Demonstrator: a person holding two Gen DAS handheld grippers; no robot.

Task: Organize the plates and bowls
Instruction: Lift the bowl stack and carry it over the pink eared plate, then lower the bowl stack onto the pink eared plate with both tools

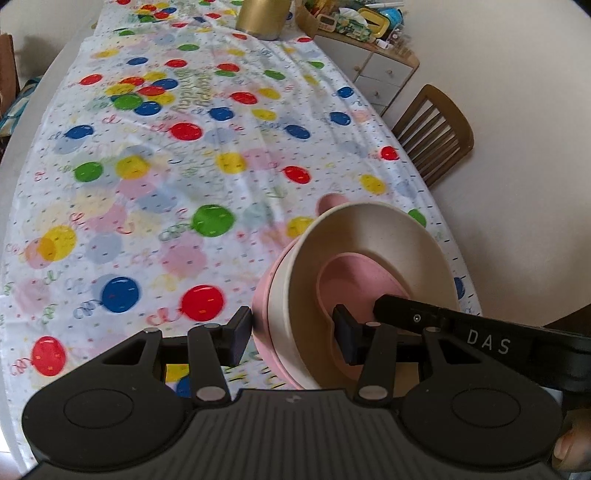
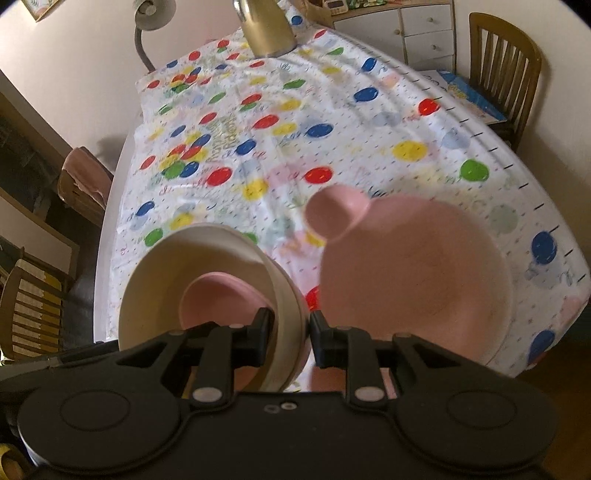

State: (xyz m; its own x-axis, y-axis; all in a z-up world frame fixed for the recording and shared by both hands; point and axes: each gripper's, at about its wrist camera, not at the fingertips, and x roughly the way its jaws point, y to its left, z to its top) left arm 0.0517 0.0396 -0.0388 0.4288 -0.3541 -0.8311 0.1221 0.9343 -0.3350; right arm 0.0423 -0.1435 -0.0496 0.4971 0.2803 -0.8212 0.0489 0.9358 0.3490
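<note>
A stack of bowls is held tilted above the balloon tablecloth: a cream bowl (image 1: 369, 236) nested in a pink bowl (image 1: 264, 295), with a small pink bowl (image 1: 354, 277) inside. My left gripper (image 1: 295, 338) is shut on the stack's rim, one finger outside, one inside. My right gripper (image 2: 288, 338) is shut on the opposite rim of the cream bowl (image 2: 192, 243), whose small pink bowl (image 2: 218, 295) shows inside. A pink plate (image 2: 417, 280) with a round ear (image 2: 336, 214) lies on the table at the right.
A gold kettle (image 2: 267, 27) stands at the far end of the table (image 1: 221, 147). Wooden chairs stand at the right (image 1: 436, 133) and left (image 2: 33, 306). A drawer cabinet (image 1: 380, 70) with clutter is beyond. The other gripper's arm (image 1: 461, 332) crosses low right.
</note>
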